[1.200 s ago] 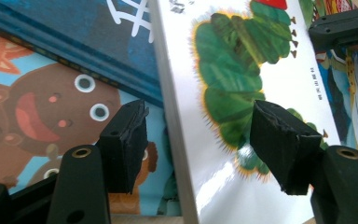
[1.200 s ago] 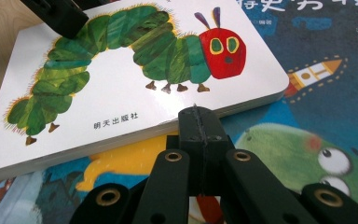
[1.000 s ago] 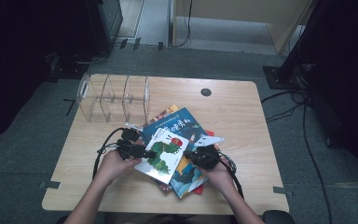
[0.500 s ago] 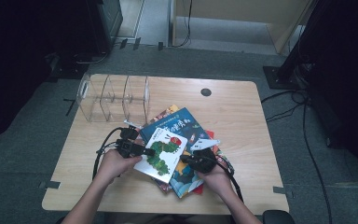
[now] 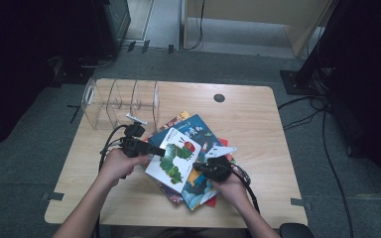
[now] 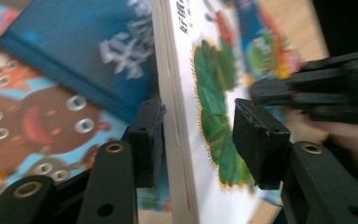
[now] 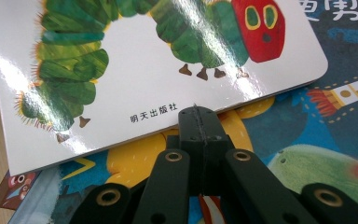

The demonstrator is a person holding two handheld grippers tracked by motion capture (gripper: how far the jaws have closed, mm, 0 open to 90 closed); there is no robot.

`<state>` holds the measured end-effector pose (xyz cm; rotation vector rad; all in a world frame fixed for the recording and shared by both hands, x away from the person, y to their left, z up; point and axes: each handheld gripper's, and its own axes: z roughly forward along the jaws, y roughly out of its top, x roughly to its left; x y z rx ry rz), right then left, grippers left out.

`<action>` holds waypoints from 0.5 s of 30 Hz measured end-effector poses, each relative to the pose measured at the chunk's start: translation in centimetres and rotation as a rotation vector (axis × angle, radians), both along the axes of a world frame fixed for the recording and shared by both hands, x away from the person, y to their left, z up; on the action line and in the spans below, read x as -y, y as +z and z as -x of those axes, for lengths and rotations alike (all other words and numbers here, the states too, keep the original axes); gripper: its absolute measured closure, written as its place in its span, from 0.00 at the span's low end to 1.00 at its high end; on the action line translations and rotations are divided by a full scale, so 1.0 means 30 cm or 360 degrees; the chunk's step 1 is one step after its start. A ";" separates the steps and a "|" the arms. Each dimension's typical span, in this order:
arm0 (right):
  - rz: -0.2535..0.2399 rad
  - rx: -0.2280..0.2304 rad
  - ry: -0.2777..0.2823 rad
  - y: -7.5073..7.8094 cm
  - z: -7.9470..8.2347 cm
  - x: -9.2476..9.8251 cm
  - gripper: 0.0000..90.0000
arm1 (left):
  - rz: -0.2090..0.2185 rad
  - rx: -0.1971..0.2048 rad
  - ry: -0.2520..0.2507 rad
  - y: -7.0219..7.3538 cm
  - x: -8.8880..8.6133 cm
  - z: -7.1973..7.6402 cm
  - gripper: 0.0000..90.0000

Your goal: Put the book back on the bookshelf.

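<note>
Glossy white caterpillar book (image 6: 186, 116) sits loose between the closing left gripper (image 6: 198, 128) jaws; right gripper (image 7: 198, 116), shut empty, props its edge—it could slip onto the pile.

White caterpillar book (image 7: 135, 84), bottom of front cover: small black Chinese print "明天出版社", read in the right gripper view.
White caterpillar book, top of cover: black Chinese title seen from the side in the left gripper view, begins with "好"; the rest is too blurred to read.
Dark blue book (image 7: 354, 28): large light blue Chinese characters at the top edge, cut off, not readable.
Dark blue book in the left gripper view (image 6: 88, 51): white characters, blurred, not readable.
</note>
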<state>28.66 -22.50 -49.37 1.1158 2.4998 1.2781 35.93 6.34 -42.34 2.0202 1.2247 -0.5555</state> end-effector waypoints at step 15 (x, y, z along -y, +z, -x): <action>0.0006 0.0052 0.0032 -0.002 0.001 -0.011 0.95 | -0.0274 -0.0077 -0.0212 0.028 0.186 -0.096 0.82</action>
